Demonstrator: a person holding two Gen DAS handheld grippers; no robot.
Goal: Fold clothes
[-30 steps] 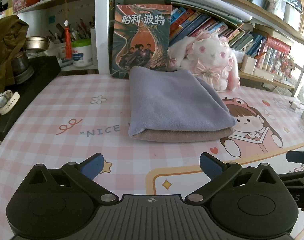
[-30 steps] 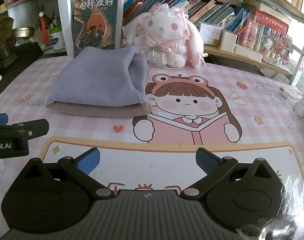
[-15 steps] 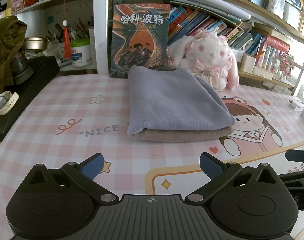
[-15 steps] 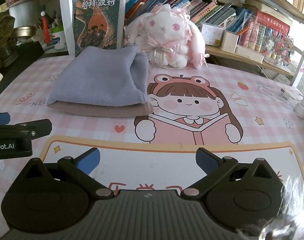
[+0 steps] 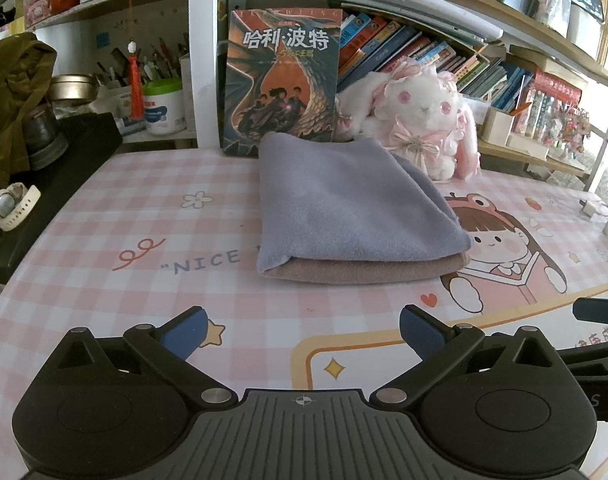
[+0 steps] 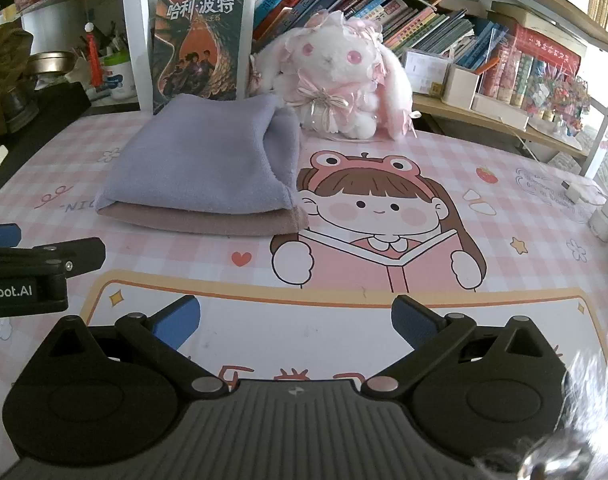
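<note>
Bookshelves (image 5: 444, 52) crowd the back of a desk covered by a pink checked mat (image 5: 152, 216) printed with a cartoon girl reading. On that mat, near the back, lies the folded stack: a lilac cloth (image 5: 344, 208) resting squarely on a brown cloth (image 5: 364, 272), with an upright book (image 5: 282, 76) touching its far edge and a white plush rabbit (image 6: 336, 76) just beside its right rear corner. Both pieces look folded already, so the job seems close to done; the sensible step is to judge whether the edges line up and, if tidying is wanted, to approach low and level from the front, nipping only the loose right-hand corner so the top layer does not slide off the lower one. Each tool hangs back over the bare front of the mat, well apart from the stack and level with it. The left gripper (image 5: 302, 330) has its jaws spread wide around nothing; the right gripper (image 6: 296, 320) likewise stands wide and empty, alongside its partner.
</note>
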